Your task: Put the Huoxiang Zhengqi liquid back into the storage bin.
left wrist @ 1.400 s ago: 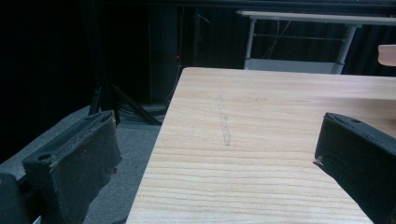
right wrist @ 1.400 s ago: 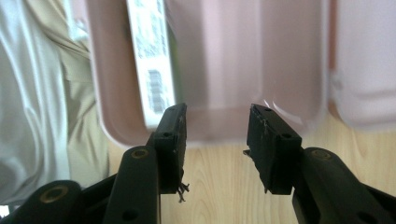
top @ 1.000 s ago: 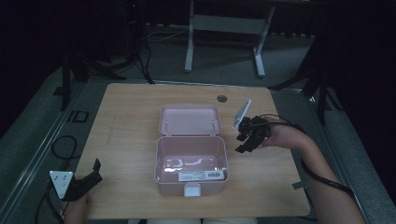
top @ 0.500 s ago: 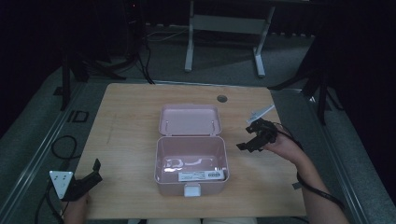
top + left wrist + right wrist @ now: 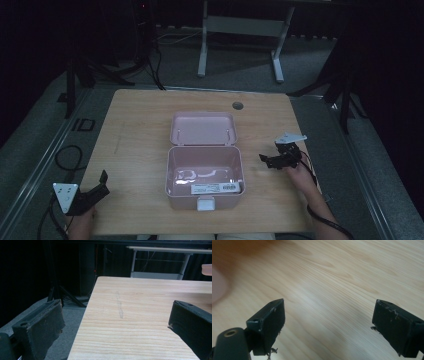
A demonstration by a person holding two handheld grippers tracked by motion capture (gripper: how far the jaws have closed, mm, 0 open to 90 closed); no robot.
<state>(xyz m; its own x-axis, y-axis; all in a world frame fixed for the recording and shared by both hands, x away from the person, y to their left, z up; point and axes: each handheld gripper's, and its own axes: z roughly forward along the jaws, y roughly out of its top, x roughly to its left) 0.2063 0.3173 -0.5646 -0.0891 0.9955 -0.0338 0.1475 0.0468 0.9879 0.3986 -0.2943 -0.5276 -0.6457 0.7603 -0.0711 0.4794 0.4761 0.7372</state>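
A pink plastic box (image 5: 204, 170) stands open in the middle of the wooden table (image 5: 140, 130), its lid (image 5: 202, 128) laid back flat behind it. A white label (image 5: 215, 188) lies inside near the front wall, and a white latch (image 5: 205, 203) sits on the front. My right gripper (image 5: 270, 161) is open just right of the box, low over the table, pointing towards it; its jaws stand wide apart over bare wood (image 5: 329, 312). My left gripper (image 5: 100, 185) is open at the table's front left corner, with nothing between its jaws (image 5: 117, 322).
A round cable hole (image 5: 237, 105) sits near the table's far edge. Beyond the table stands a metal desk frame (image 5: 240, 45) on a grey floor. A black stand (image 5: 82, 70) and cables (image 5: 65, 155) lie to the left of the table.
My right gripper has drawn back from the box's right rim, moving right and towards the person while sinking lower over the table. The left gripper has stayed put.
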